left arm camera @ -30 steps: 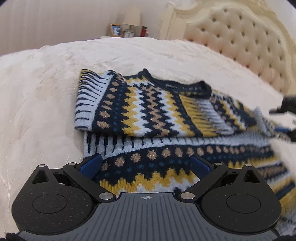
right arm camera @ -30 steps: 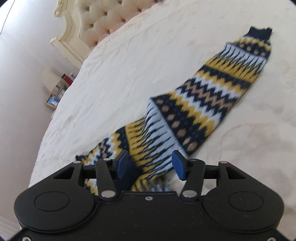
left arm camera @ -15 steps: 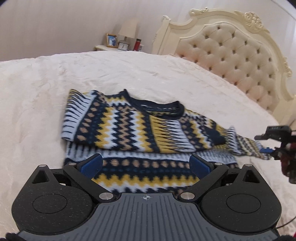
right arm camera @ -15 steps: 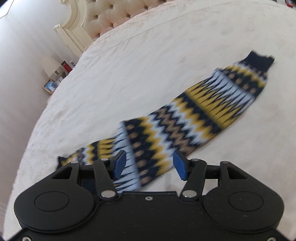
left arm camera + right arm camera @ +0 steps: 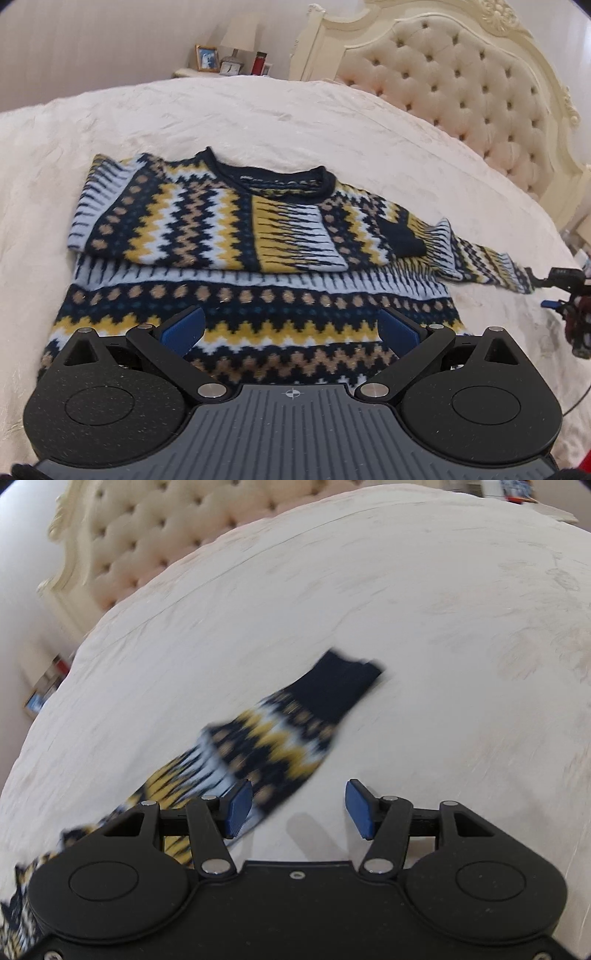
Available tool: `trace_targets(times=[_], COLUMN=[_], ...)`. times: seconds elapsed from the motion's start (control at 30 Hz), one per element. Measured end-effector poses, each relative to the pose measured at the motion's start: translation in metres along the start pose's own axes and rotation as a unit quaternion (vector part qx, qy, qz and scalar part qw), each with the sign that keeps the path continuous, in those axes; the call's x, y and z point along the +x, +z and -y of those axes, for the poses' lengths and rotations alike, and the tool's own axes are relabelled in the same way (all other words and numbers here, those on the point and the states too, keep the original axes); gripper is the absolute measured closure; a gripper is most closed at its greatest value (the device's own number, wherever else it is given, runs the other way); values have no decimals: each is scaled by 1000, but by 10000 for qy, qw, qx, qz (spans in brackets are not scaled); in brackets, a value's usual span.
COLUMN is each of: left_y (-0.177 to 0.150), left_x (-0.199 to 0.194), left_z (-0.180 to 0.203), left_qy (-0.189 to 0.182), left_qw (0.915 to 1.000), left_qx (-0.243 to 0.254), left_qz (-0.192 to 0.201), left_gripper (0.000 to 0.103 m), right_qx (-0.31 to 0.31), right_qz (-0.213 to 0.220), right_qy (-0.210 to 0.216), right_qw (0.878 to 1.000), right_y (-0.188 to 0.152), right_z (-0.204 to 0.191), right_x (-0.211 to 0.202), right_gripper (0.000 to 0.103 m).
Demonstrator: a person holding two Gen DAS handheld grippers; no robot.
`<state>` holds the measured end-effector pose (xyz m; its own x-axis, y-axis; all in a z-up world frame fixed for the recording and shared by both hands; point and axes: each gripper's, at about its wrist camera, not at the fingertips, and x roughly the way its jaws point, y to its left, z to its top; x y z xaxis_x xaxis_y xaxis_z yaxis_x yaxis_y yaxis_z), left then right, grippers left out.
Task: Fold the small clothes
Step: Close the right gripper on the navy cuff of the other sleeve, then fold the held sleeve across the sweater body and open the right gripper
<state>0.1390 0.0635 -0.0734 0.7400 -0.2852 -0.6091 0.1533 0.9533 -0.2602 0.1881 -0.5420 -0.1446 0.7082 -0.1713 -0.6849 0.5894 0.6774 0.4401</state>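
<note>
The sweater [image 5: 236, 229] is lying flat on the bed [image 5: 258, 118], one sleeve folded across its chest, the other sleeve [image 5: 280, 734] stretching out sideways. The left claw [image 5: 290, 328] is hovering over the hem, pads wide apart, gripping nothing. The right claw [image 5: 295, 808] is hanging beside the outstretched sleeve, pads apart, empty
</note>
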Motion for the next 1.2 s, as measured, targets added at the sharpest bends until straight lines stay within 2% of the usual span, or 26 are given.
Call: trace_targets(times=[0.2, 0.33, 0.37, 0.43, 0.47, 0.63, 0.73, 0.87, 1.03, 1.2], left_y=[-7, -11, -11, -10, -9, 1, 9, 19, 18, 19], left_x=[12, 18, 18, 17, 17, 12, 10, 10, 10, 10], left_z=[9, 6, 4, -1, -4, -19, -31, -47, -68, -90], left_qy=[-27, 15, 18, 47, 66, 212, 300, 426, 539, 496], left_qw=[9999, 9995, 9995, 9994, 9994, 9993, 9990, 9986, 9979, 9965], left_qx=[-75, -10, -20, -48, -67, -144, -173, -199, -287, -632], left_qz=[-140, -311, -326, -333, -331, -286, -276, -248, -226, -249], left_gripper=[2, 2, 2, 2, 2, 2, 2, 2, 2, 2], right_qx=[293, 754, 830, 865, 888, 459, 165, -441, -1017, -1472], right_qz=[40, 5, 34, 16, -10, 255, 406, 534, 577, 443], right_qy=[245, 382, 406, 422, 361, 258, 485, 881, 1591, 2375], right_qw=[9993, 9964, 9957, 9954, 9954, 9983, 9979, 9937, 9803, 9592], right_y=[12, 13, 13, 12, 12, 15, 22, 26, 17, -12], right_z=[9, 16, 19, 18, 17, -7, -31, -82, -157, -232], right_x=[24, 39, 40, 43, 43, 22, 1, -31, -73, -104], right_gripper=[41, 40, 43, 65, 92, 91, 91, 91, 91, 91])
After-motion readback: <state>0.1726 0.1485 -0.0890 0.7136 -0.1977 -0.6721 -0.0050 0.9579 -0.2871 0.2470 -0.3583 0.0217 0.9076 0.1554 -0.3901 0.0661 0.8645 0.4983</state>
